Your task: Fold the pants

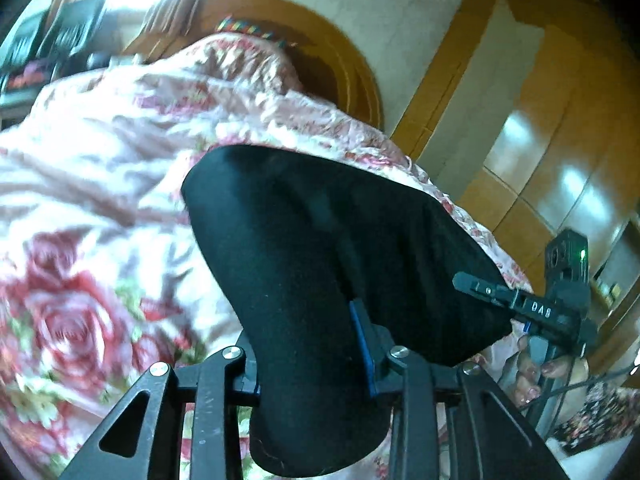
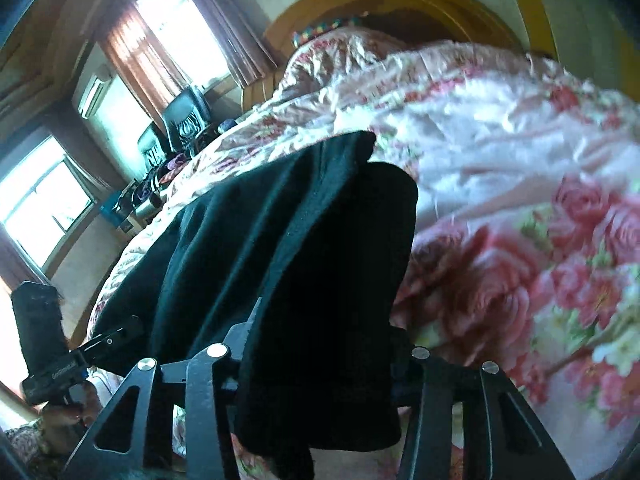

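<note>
Black pants (image 1: 328, 248) hang lifted above a bed with a pink floral quilt (image 1: 100, 152). My left gripper (image 1: 312, 360) is shut on one end of the pants; the cloth drapes over its jaws and hides the fingertips. My right gripper shows at the right of the left wrist view (image 1: 500, 292), gripping the other edge of the cloth. In the right wrist view the pants (image 2: 280, 240) drape over my right gripper (image 2: 320, 360), which is shut on them. My left gripper (image 2: 116, 334) shows at the lower left there, holding the cloth.
A curved wooden headboard (image 1: 320, 32) stands behind the quilt (image 2: 500, 160). Wooden wardrobe doors (image 1: 540, 140) are on the right. Windows with curtains (image 2: 168, 24), an air conditioner (image 2: 94, 92) and a cluttered side table (image 2: 148, 196) lie to the left of the bed.
</note>
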Demonstrator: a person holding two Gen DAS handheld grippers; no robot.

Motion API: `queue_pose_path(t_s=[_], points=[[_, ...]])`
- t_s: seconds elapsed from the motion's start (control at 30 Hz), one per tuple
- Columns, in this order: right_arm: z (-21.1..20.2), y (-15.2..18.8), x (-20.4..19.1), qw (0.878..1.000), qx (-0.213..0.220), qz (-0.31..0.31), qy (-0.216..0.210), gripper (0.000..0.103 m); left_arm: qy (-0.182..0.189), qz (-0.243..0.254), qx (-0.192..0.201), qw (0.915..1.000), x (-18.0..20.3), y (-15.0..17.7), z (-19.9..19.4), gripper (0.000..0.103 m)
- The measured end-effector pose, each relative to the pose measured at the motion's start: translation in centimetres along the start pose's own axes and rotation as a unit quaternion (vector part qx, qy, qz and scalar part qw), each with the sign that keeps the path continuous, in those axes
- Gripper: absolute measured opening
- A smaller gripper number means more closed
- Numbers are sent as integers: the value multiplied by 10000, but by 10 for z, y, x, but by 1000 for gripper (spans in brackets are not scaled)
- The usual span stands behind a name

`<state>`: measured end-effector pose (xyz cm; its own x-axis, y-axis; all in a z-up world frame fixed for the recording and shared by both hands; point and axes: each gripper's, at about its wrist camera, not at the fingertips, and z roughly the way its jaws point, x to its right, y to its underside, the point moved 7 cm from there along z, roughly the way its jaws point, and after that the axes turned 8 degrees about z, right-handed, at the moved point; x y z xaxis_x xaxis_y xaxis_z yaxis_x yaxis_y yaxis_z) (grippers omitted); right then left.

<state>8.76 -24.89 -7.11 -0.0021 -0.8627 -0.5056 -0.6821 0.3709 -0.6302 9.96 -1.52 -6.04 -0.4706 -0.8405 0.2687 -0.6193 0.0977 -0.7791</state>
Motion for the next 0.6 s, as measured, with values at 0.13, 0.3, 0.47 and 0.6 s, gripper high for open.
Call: queue_pose_path(t_s=[0.13,0.3,0.47,0.6], points=[[-8,-5,2,9999,85,93,-51,48,-18,160,121,9998,10,-14,-1,34],[-7,-26,-2,9997,226,-28,-108,47,-126,284,180,9994,12,-34,4,34],[2,-57,-15,9984,451,-311,-139,47,-308,364,330,9983,4,-64,18,34],[17,-89,-17,9972,573,-471,-73,47,-437,420,356,9975,-5,-83,34,34]])
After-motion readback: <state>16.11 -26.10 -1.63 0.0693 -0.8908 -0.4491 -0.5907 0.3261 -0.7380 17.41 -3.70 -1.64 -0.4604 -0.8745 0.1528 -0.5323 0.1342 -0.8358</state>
